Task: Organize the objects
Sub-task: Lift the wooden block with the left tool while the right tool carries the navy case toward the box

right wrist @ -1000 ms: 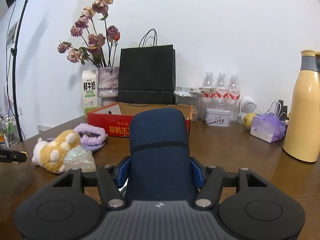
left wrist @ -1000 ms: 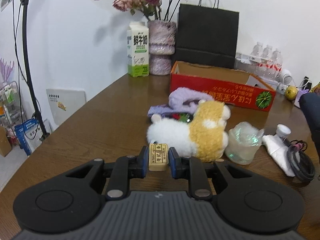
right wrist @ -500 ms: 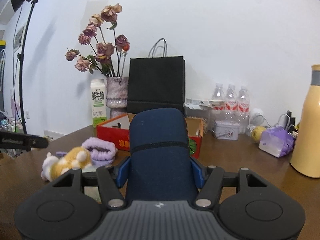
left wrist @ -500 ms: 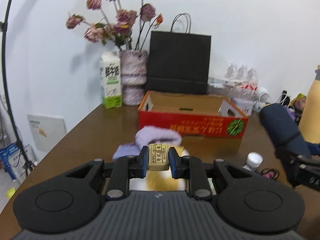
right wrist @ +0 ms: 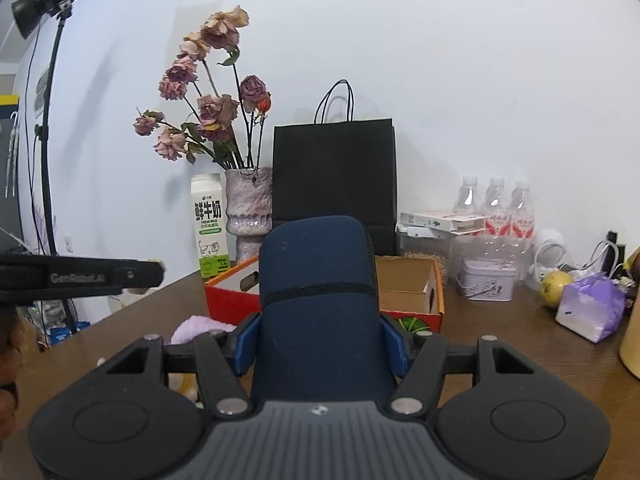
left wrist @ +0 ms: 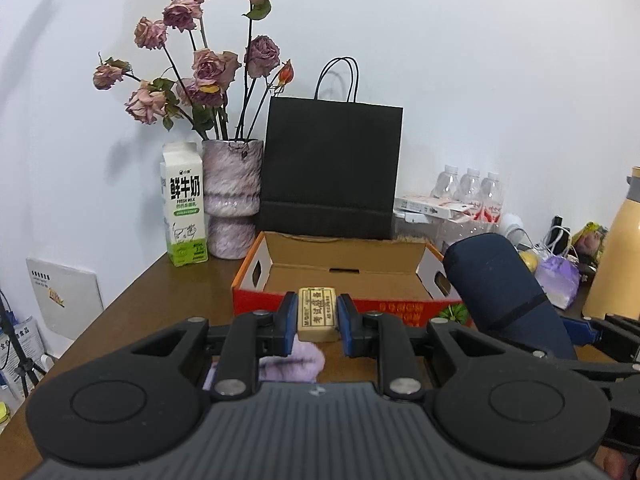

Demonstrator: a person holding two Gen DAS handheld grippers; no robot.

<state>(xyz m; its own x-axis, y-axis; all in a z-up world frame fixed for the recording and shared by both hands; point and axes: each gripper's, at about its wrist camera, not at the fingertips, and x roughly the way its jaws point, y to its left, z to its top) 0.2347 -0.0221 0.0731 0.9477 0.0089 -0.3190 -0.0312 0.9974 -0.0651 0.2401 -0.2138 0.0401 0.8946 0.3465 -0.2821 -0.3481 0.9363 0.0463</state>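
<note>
My left gripper [left wrist: 317, 322] is shut on a small cream eraser [left wrist: 317, 314] with printed lettering, held above the table just in front of the open red cardboard box [left wrist: 340, 264]. My right gripper [right wrist: 320, 338] is shut on a dark navy zip pouch [right wrist: 318, 304], which hides much of the box [right wrist: 416, 292] behind it. In the left wrist view the pouch [left wrist: 504, 284] hangs at the right, beside the box's right end. From the right wrist camera, the left gripper [right wrist: 154, 274] reaches in from the left edge. A lilac fluffy item [left wrist: 296, 360] lies below the left fingers.
Behind the box stand a milk carton [left wrist: 184, 204], a vase of dried roses [left wrist: 232, 196] and a black paper bag [left wrist: 330, 168]. Water bottles [right wrist: 496, 208], a tin [right wrist: 486, 284], a yellow fruit [right wrist: 556, 286], a purple packet [right wrist: 592, 312] and a yellow flask [left wrist: 618, 264] crowd the right side.
Both grippers have risen and moved toward the red box with their loads. The plush toy and cup have dropped out of the left view, and the box's inside now shows.
</note>
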